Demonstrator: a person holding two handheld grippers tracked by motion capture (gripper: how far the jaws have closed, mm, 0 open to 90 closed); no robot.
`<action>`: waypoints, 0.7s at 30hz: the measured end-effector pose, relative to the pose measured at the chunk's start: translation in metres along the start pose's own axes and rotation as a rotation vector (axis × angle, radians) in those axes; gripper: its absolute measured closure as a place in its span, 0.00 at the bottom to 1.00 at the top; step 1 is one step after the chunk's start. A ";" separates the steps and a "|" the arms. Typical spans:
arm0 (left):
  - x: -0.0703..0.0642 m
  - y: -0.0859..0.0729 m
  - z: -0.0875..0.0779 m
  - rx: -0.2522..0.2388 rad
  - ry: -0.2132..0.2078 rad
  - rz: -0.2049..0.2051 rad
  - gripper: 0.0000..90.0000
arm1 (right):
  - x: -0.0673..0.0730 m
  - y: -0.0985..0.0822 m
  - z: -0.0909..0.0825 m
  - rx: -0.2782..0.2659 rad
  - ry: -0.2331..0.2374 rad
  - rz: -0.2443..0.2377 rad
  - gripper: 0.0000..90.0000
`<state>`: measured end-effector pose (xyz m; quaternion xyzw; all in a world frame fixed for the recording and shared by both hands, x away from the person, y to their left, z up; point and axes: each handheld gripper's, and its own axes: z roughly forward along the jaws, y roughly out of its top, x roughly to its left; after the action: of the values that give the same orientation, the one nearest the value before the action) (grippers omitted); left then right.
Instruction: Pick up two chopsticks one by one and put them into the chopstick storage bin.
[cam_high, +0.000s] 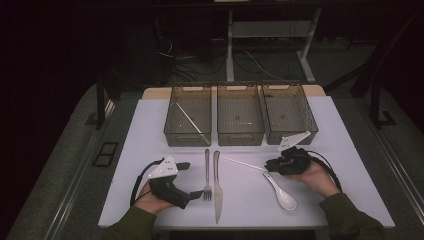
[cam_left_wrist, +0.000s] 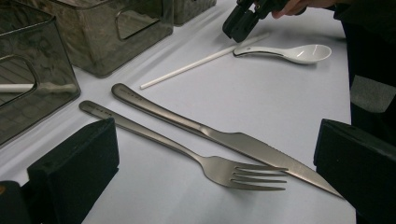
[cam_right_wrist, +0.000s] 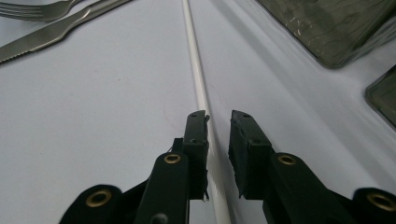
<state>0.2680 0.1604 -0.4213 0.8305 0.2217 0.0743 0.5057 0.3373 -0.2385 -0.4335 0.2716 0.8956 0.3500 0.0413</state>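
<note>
Right gripper view had the right gripper (cam_right_wrist: 218, 122) low over the table (cam_right_wrist: 102, 116), jaws parted a little, straddling the white stick (cam_right_wrist: 196, 65). The stick ran between the pads toward 12 o'clock, hugging the left pad; no clamp yet, a gap remained on the other side.

High view: the stick lay on the table between the knife (cam_high: 217, 185) and the right gripper, slanting from 10 to 4 o'clock, its near end under the gripper nose. White spoon (cam_high: 282, 194) sat at 6 o'clock of that gripper. Left gripper (cam_high: 192, 180) rested beside the fork (cam_high: 207, 175), jaws wide apart in the left gripper view, holding nothing.

Judged step: pre-grasp on the stick, probably bound for one of the three bins (cam_high: 240, 120); the left bin (cam_high: 189, 120) already held a similar stick (cam_high: 190, 119).

Next move needs: close squarely on the stick, lift without rolling it, and keep the far end clear of the knife handle.

Hard to make out:
- stick's near end, hidden under the jaws
- whether the left pad was actually touching the stick
- bin contents, dim through the smoked walls
- knife tip partly behind the left gripper's jaw in the left gripper view
</note>
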 end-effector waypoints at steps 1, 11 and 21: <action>0.000 0.000 0.000 -0.001 0.000 0.000 0.00 | 0.000 0.000 0.001 0.003 0.002 0.004 0.85; 0.000 0.000 0.000 -0.001 -0.001 0.000 0.00 | 0.000 -0.002 0.005 0.025 0.007 -0.005 0.91; 0.000 0.000 0.000 -0.003 -0.001 0.003 0.00 | -0.002 -0.004 0.007 0.033 0.016 -0.011 0.92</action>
<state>0.2679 0.1605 -0.4209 0.8302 0.2202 0.0748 0.5067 0.3394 -0.2379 -0.4418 0.2646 0.9029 0.3372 0.0317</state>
